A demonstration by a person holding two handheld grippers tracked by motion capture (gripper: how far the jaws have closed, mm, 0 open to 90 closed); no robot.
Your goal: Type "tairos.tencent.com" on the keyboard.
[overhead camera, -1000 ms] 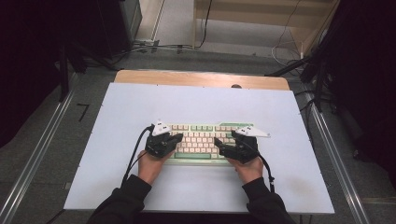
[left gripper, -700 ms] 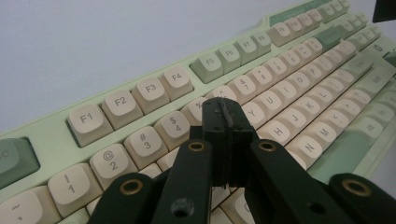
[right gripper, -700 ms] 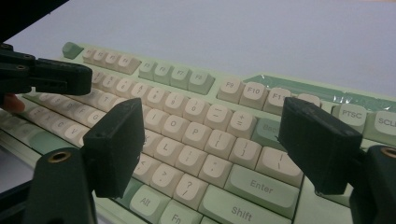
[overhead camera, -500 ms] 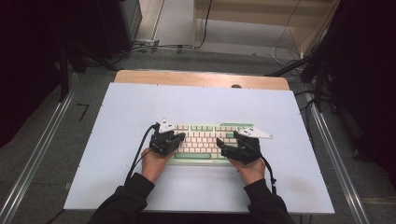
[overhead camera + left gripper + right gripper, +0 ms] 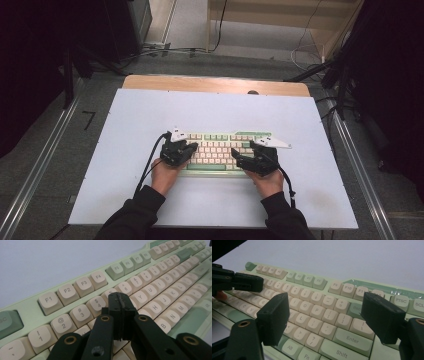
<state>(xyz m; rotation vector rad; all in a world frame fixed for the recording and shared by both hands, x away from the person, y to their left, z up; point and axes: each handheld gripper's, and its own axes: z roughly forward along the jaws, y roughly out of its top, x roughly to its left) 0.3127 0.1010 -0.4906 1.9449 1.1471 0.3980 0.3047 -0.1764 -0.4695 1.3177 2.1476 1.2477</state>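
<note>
A pale green keyboard (image 5: 216, 149) with cream keys lies across the middle of the white table (image 5: 150, 115). My left gripper (image 5: 189, 148) rests over its left end, jaws shut with nothing between them. In the left gripper view, the closed left gripper (image 5: 120, 299) hovers above the number row of the keyboard (image 5: 160, 280), near the 5 key. My right gripper (image 5: 239, 158) sits over the keyboard's right end. In the right gripper view, the right gripper (image 5: 325, 302) stands open and empty above the keyboard (image 5: 342, 287), over the keys left of Enter. The left gripper (image 5: 242, 282) shows at the far left there.
The table has a wooden strip (image 5: 215, 84) along its far edge. Metal rails (image 5: 40, 165) run along both sides of the table. Cables (image 5: 150, 165) trail from each gripper toward the person's sleeves at the near edge.
</note>
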